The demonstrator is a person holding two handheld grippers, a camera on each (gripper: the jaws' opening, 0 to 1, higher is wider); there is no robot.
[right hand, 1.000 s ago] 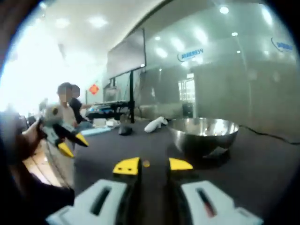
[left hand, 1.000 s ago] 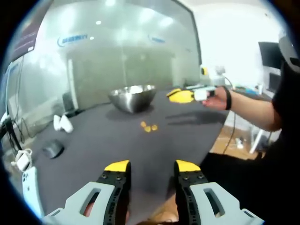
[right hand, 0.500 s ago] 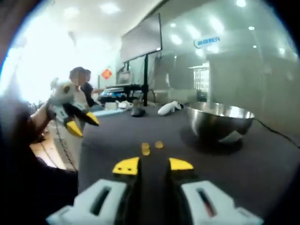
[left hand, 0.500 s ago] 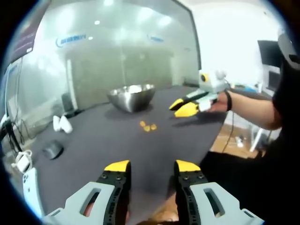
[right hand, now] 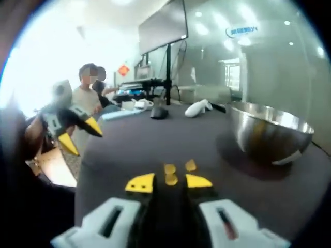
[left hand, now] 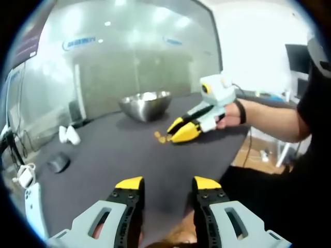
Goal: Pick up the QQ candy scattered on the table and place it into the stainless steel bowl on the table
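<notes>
Right gripper point(right hand: 169, 181) is open, jaws just short of the QQ candy point(right hand: 170, 174) on the table point(left hand: 114, 155), near the stainless steel bowl point(right hand: 271, 137). Left gripper point(left hand: 168, 184) is open and idle. Risk: the close-packed pieces scatter if the jaws nudge them.

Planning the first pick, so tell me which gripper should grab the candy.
Right. The right gripper is open with its tips nearly at the candies, and the bowl sits close by. The left gripper hangs back near the table edge.

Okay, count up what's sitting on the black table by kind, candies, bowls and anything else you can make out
QQ candy pieces: 3
Stainless steel bowl: 1
White controller: 1
Dark computer mouse: 1
Total: 6
</notes>
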